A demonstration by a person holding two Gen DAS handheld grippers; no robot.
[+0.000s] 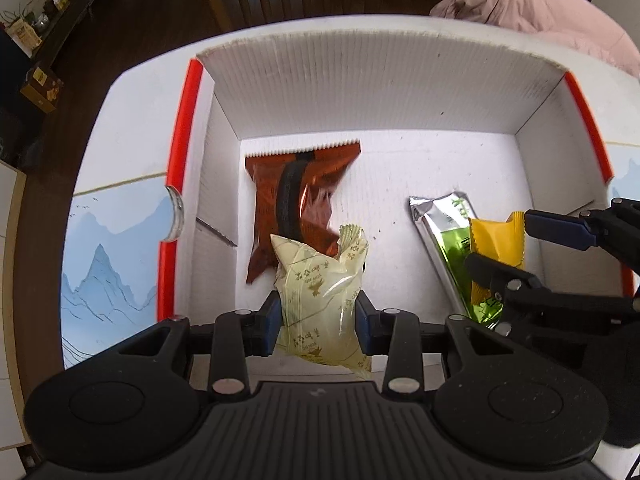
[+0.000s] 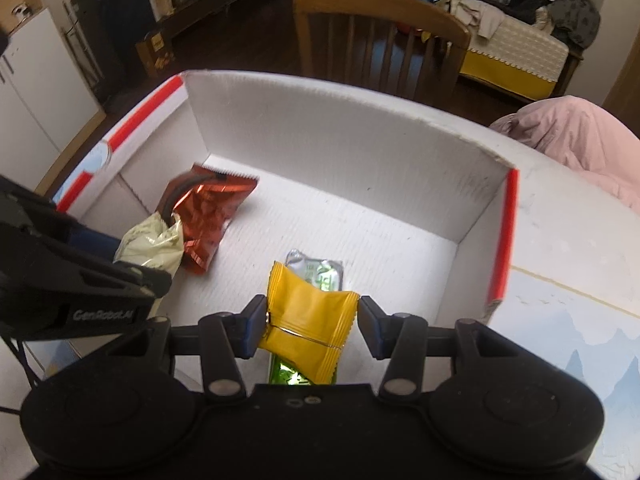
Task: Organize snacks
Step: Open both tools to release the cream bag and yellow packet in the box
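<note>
Two pairs of tongs hang over the open white box [image 1: 380, 92], and each has a snack pinched between its blue pads. Our left tongs [image 1: 318, 322] are closed partway on a pale cream packet [image 1: 320, 292], gripping it by its lower sides so that its crimped top points up into the box. Our right tongs [image 2: 310, 326] are likewise partly closed, this time on a yellow packet [image 2: 308, 324]; the left pad presses its edge, and the right pad meets its corner.

Lying flat on the box floor behind the cream packet we see a reddish-brown foil wrapper [image 1: 296, 204] with a dark band down its middle and a saw-tooth seal at its far end. The cream packet overlaps its near end in the left view. Under the yellow packet lies a silver and green bar [image 1: 444, 224], running lengthwise toward us, its silver end sticking out beyond the yellow packet and its green end showing below it. The two wrappers on the floor lie apart, brown on the left, green on the right.

Red strips run along the box's side flaps [image 2: 504, 236]. The box sits on a counter [image 1: 108, 248] covered with a blue mountain print. Beyond it stand a wooden chair [image 2: 380, 40] and a heap of pink cloth [image 2: 576, 140].
</note>
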